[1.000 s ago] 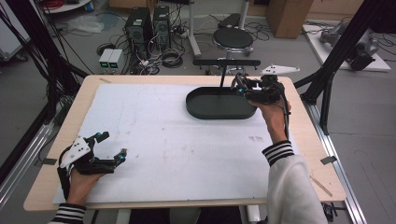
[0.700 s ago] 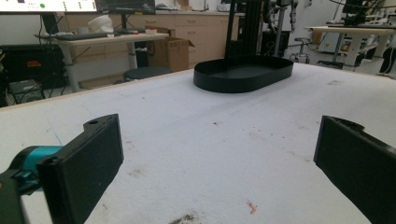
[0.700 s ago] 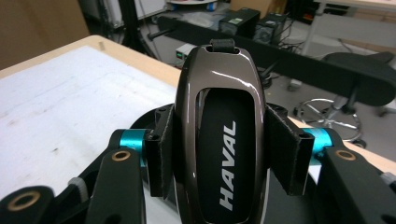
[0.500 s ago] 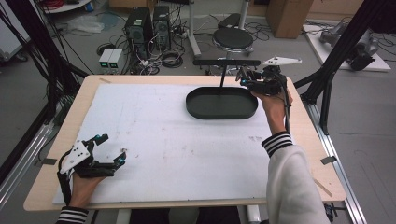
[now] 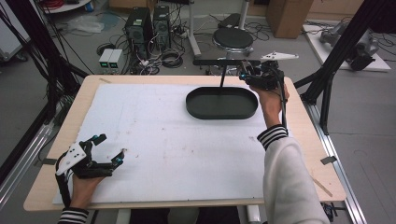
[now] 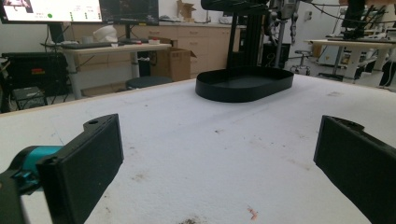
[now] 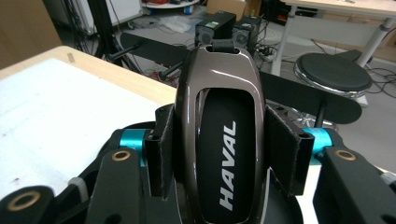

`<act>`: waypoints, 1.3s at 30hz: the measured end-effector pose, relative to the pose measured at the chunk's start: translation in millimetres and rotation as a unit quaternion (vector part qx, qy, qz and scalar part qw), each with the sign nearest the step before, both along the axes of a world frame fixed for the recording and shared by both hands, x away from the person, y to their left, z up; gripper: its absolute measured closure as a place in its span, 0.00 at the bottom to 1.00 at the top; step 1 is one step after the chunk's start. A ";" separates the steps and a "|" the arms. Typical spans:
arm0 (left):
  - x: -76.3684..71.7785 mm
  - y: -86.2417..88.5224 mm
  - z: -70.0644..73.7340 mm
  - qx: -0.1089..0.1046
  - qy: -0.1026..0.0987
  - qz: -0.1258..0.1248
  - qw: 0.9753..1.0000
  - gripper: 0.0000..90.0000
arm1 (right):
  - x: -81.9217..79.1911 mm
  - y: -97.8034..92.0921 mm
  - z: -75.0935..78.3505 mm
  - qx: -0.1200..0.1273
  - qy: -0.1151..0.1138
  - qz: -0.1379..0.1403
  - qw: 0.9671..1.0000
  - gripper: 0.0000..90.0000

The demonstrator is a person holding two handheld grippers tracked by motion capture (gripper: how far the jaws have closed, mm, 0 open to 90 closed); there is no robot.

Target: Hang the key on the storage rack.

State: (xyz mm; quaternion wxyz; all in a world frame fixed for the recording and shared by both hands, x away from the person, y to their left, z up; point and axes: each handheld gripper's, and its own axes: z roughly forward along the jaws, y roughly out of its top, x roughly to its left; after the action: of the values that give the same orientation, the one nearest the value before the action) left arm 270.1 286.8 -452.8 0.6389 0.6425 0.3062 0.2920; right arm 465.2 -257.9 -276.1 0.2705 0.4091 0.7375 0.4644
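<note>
Tray (image 5: 222,103), black, oval, with a low wall, sits on the white mat (image 5: 154,135) toward the table's far right; in the high view and in the left gripper view (image 6: 245,83) its interior appears bare.

Right hand (image 5: 270,95) reaches past the tray's right end, its striped cuff on the near side of the tray. Right gripper (image 5: 254,76) is held above the tray's far right rim, its grey plate pointing away from the tray to the right. In the right gripper view the jaws are clamped on a key fob (image 7: 224,135): dark, glossy, brown-framed, marked HAVAL, standing upright between the two pads, which press its left and right sides. The fob is thus off the mat, above the tray's far right edge, not inside the tray.

Left hand (image 5: 84,182) rests on the mat well apart from the tray, at the near left corner of the table. Left gripper (image 5: 108,149) lies low over the mat, aimed toward the tray. Its jaws are spread wide with nothing between them; in the left gripper view (image 6: 212,158) bare, lightly stained mat lies between the two pads, with the tray ahead.
</note>
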 end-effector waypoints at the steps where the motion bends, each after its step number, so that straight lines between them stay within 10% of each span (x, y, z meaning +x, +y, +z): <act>1: -0.2 0.4 -0.2 -0.001 -0.002 0.000 1.000 0.02 | 2.6 2.6 -0.7 -0.007 0.001 -0.004 1.000 0.53; 39: -1.3 1.4 -0.6 -0.008 -0.007 0.003 1.000 0.02 | 34.9 1.0 -11.7 -0.009 -0.006 -0.047 0.999 0.53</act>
State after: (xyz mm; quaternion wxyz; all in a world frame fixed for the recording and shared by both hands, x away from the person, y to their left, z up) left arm 268.8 288.2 -453.4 0.6448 0.6346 0.3065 0.2959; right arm 500.1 -256.9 -287.8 0.3000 0.4386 0.7196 0.4469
